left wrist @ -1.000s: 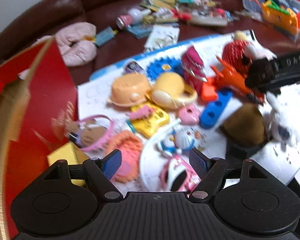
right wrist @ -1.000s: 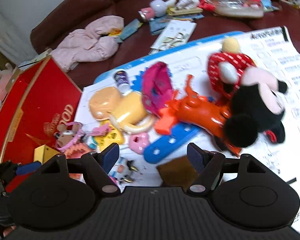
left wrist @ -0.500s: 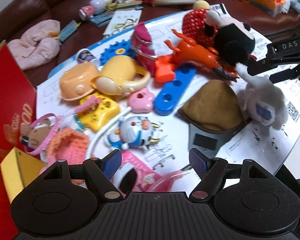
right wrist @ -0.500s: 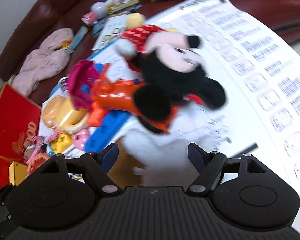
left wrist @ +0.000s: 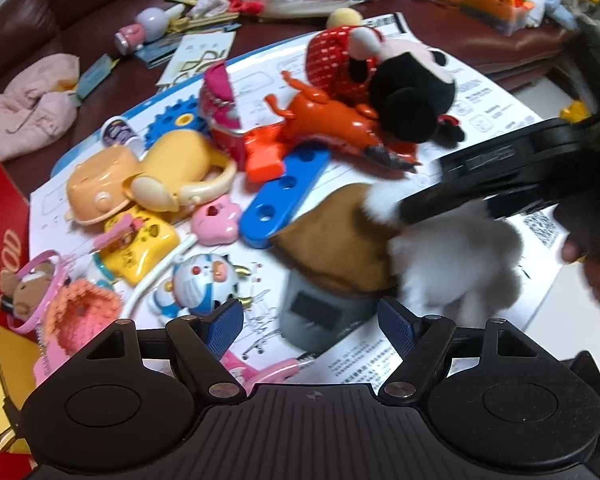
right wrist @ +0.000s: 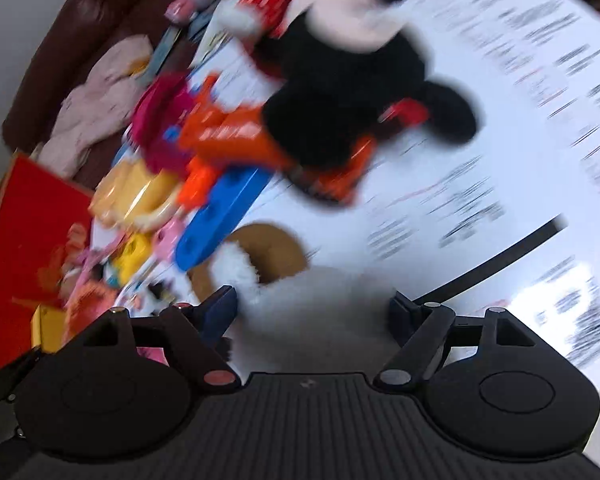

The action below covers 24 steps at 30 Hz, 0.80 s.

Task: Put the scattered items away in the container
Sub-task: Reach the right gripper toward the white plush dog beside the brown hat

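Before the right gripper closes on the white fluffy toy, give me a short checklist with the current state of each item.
1. Right gripper jaws wide apart: ok.
2. White fluffy toy lies between the right fingers: ok in the right wrist view, though the picture is blurred.
3. Pads already pressing on the toy: cannot tell; blur hides the contact.
4. Nothing else caught in the grip: not ok; the brown pouch lies right against the toy.
5. Left gripper open and holding nothing: ok.
6. Red box free to receive the toy: cannot tell; only its outer wall shows.
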Tool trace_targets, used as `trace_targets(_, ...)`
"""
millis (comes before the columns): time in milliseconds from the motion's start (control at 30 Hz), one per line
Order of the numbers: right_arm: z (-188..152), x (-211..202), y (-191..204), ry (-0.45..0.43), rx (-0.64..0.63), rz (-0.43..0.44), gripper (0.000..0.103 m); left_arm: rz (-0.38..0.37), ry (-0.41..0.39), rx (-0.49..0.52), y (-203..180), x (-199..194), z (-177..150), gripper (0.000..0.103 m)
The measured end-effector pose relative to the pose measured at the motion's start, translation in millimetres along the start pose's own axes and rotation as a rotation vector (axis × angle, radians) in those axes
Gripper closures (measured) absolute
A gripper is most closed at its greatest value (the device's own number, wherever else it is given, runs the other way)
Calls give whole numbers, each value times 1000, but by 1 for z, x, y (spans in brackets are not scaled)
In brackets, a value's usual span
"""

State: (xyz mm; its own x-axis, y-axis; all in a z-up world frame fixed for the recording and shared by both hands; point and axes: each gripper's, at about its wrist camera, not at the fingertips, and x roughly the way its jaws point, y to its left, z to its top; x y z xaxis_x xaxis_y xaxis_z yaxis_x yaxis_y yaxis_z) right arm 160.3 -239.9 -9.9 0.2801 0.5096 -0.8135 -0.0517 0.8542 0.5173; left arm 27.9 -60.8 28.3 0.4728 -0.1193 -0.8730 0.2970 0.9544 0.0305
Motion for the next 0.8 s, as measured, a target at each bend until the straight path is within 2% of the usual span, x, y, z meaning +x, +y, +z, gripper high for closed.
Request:
trace_targets(233, -1, 2, 15, 5, -22, 33, 22, -76, 12, 79, -17, 6, 0, 19)
trace_targets(333, 3, -9, 6, -20, -5, 23, 23, -69, 34, 119, -26, 18, -1, 20)
trace_targets(433, 5, -20, -8, -47, 18, 0, 23, -58, 74, 122, -30, 33, -3, 32)
trace_targets(500, 5, -25, -18, -61, 39, -17, 23, -54, 99, 99, -28, 41, -3, 60)
trace_targets(567, 1, -32, -31, -69, 67, -38, 23, -66, 123, 70, -25, 48, -3, 67)
trace_targets(633, -6, -38, -44, -65, 95, -53, 23, -72, 128, 62, -24, 50, -3, 66)
trace_targets(700, -16, -43, -54, -48, 122, -57, 23, -76, 119, 72, -24, 47, -3, 61)
trace_targets(800, -32, -45, -63, -16, 165, -36, 23, -86, 102, 97, -28, 42, -3, 60)
